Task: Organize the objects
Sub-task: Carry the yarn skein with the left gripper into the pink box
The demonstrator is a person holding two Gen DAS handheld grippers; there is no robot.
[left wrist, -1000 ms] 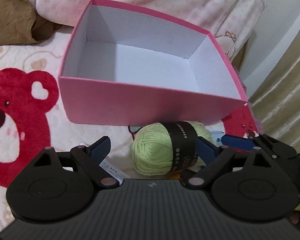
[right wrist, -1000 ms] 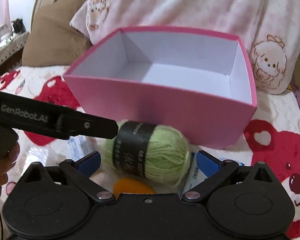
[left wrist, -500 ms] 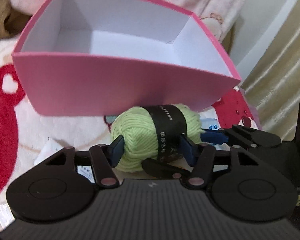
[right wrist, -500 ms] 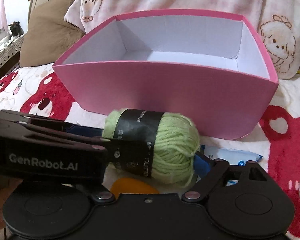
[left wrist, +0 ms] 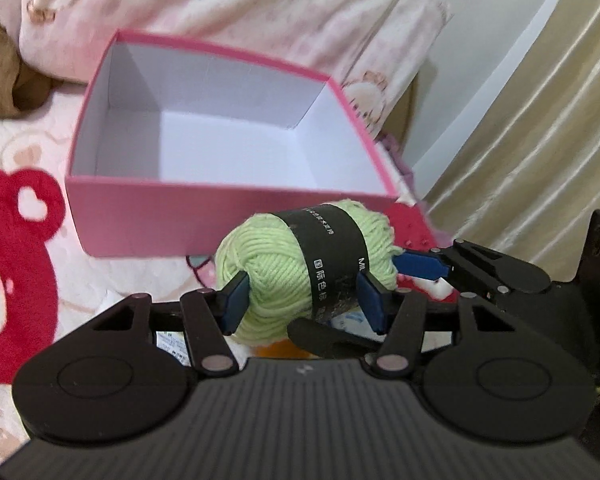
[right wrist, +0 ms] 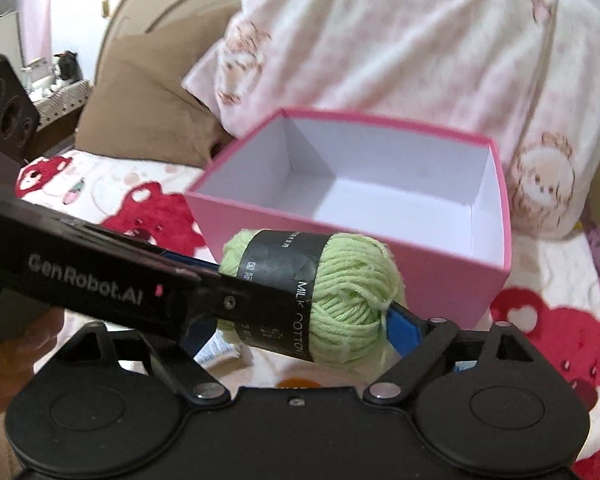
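Yarn (left wrist: 296,276), a light green ball with a black paper band, now hangs clear of the bedspread (left wrist: 28,240); a second ago it lay on the printed cover in front of the pink box (left wrist: 180,220) with both tools open around it. Since then the left gripper (left wrist: 304,304) has closed: its blue pads press into the two sides of the ball, one on the bare yarn and one at the band's edge, with the jaws a little under half open. The right gripper (right wrist: 300,320) has its jaws much wider; they narrowed and then eased out slightly in the last half second. Its right blue pad (right wrist: 404,324) touches the end of the ball, while its left pad is hidden behind the other tool's arm, so I cannot tell whether it truly grips.

On the band (right wrist: 280,280), white letters read "MILK COTTON", beside rows of Chinese characters too small to read. The left tool's arm (right wrist: 84,280) carries "GenRobot.AI".

Under the ball lie a white packet (right wrist: 220,350) with blue print and something orange (right wrist: 296,382), mostly hidden. Just beyond stands the box, white inside, nothing in it. Behind it rest a pink-and-white bear-print quilt (right wrist: 420,60) and a brown pillow (right wrist: 140,108).
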